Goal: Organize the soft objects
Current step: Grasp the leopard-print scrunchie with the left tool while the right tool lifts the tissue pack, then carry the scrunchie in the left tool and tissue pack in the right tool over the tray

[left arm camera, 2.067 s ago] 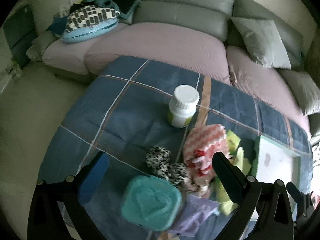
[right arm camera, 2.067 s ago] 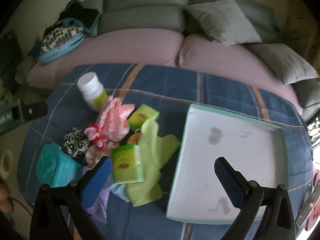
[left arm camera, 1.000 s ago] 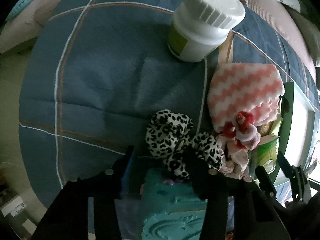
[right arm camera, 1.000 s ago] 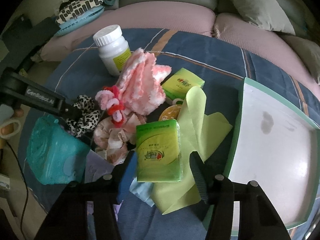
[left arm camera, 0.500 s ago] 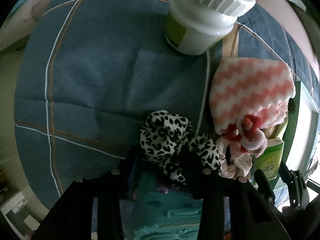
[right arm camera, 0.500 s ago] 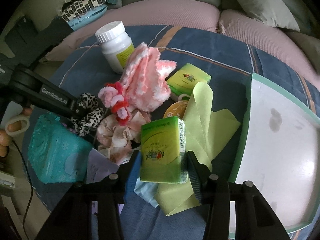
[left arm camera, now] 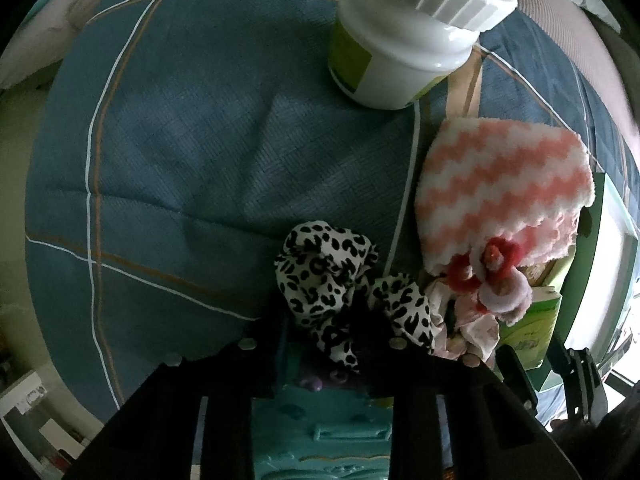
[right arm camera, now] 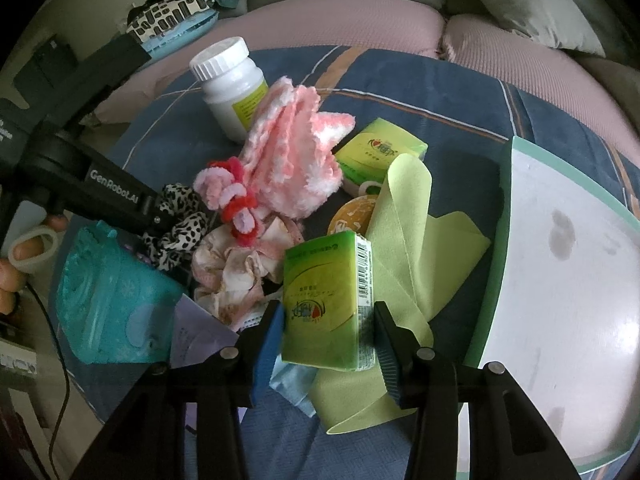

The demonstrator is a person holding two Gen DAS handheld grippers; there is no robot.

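1. Leopard-print fabric sits between the jaws of the left gripper (left arm camera: 320, 340), which points straight down; this scrunchie (left arm camera: 344, 280) is being pinched near its bunched middle as the jaws are closing, and from the right wrist view the tips look pressed into it.
2. Soft and very light, it should squash flat under the pads; taking it at the thickest fold looks safer than at a loose edge, which could slip out.
3. Right behind the left gripper lies a teal wipes pack (left arm camera: 320, 432); just ahead and to its right lie a pink-and-red scrunchie (left arm camera: 492, 272) and a pink zigzag cloth (left arm camera: 504, 184).
4. Farther ahead stands a white bottle (left arm camera: 408, 36), rigid, so probably not part of this sorting.
5. A green tissue pack (right arm camera: 328, 300) is gripped by its two sides in the right gripper (right arm camera: 328, 344), both pads touching it; it seems light and yielding, so a gentle squeeze should do.
6. To that gripper's right lies the white tray (right arm camera: 560, 272), seemingly the destination.
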